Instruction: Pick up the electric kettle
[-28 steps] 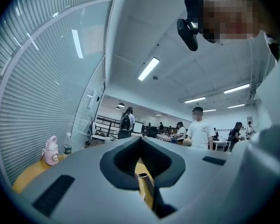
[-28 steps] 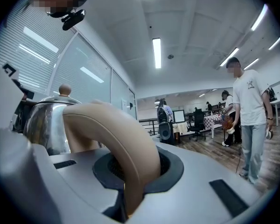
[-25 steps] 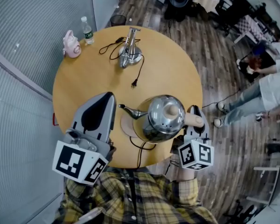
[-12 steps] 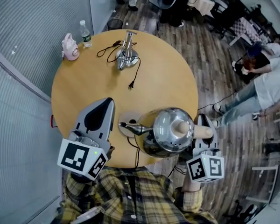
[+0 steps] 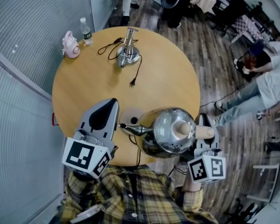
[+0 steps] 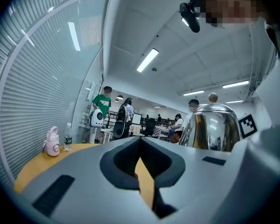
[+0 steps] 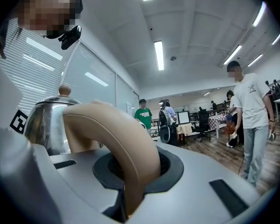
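The shiny steel electric kettle (image 5: 170, 132) hangs above the near edge of the round wooden table (image 5: 84, 83), its spout pointing left. My right gripper (image 5: 204, 125) is shut on its tan handle (image 5: 203, 133). In the right gripper view the handle (image 7: 121, 134) fills the jaws of my right gripper (image 7: 130, 171), with the kettle body (image 7: 46, 120) at the left. The kettle's round base (image 5: 129, 120) lies on the table below the spout. My left gripper (image 5: 107, 112) is shut and holds nothing, left of the kettle. In the left gripper view my left gripper (image 6: 140, 171) is low in the picture, with the kettle (image 6: 212, 127) at the right.
A pink bottle (image 5: 71, 45) and a water bottle (image 5: 87, 30) stand at the table's far left edge. A metal appliance (image 5: 127, 52) with a black cord and loose plug (image 5: 132, 83) sits far centre. People (image 5: 270, 83) are beyond the table on the right.
The kettle has risen off its base and shifted right with my right gripper, so more of the base shows. My left gripper has sunk a little.
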Action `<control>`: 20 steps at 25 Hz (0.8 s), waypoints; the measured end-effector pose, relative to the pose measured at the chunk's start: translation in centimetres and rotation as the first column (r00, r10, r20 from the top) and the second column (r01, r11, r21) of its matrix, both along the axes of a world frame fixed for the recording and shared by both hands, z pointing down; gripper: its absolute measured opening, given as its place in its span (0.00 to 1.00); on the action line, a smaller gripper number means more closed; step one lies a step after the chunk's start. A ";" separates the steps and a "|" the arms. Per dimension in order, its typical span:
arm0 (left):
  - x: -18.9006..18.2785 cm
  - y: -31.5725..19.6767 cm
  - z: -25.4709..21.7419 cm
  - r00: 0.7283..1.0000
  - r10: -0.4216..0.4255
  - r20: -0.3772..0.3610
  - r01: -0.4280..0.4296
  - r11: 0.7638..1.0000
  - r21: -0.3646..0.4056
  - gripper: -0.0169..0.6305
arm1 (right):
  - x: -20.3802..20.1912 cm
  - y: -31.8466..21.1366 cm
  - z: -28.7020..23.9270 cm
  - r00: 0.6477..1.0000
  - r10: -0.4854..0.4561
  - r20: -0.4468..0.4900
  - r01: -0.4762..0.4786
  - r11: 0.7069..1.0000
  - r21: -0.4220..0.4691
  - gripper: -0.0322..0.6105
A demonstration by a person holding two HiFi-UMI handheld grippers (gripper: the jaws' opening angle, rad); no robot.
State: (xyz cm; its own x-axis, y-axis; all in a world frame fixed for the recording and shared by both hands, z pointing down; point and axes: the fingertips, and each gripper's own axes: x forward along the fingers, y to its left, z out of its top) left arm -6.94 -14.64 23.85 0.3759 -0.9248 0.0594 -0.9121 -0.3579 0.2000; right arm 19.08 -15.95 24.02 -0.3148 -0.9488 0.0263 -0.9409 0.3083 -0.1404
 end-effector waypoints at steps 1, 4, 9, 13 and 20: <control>0.1 -0.1 0.1 1.000 0.003 0.001 -0.003 1.000 -0.001 0.03 | -0.1 -0.1 0.0 1.000 -0.002 0.001 0.002 1.000 0.001 0.13; 0.7 -0.1 0.1 1.000 0.009 0.007 -0.009 1.000 -0.003 0.03 | 0.1 -0.4 -0.2 1.000 -0.005 0.002 0.005 1.000 0.004 0.13; 1.1 -0.1 -0.1 1.000 0.011 0.014 -0.011 1.000 -0.010 0.03 | 0.2 -0.6 -0.4 1.000 -0.009 -0.003 0.009 1.000 0.004 0.13; 1.0 -0.2 0.0 1.000 0.007 0.016 -0.006 1.000 -0.009 0.03 | 0.1 -0.8 0.0 1.000 -0.012 0.003 0.012 1.000 0.001 0.13; 1.5 -0.1 -0.1 1.000 0.003 0.021 -0.002 1.000 -0.008 0.03 | 0.4 -0.8 0.2 1.000 -0.014 0.004 0.014 1.000 -0.004 0.13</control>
State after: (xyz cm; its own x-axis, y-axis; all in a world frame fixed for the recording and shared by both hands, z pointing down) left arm -5.45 -14.72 23.76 0.3768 -0.9233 0.0750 -0.9153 -0.3586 0.1837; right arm 19.52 -16.79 24.23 -0.3281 -0.9442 0.0283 -0.9358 0.3209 -0.1458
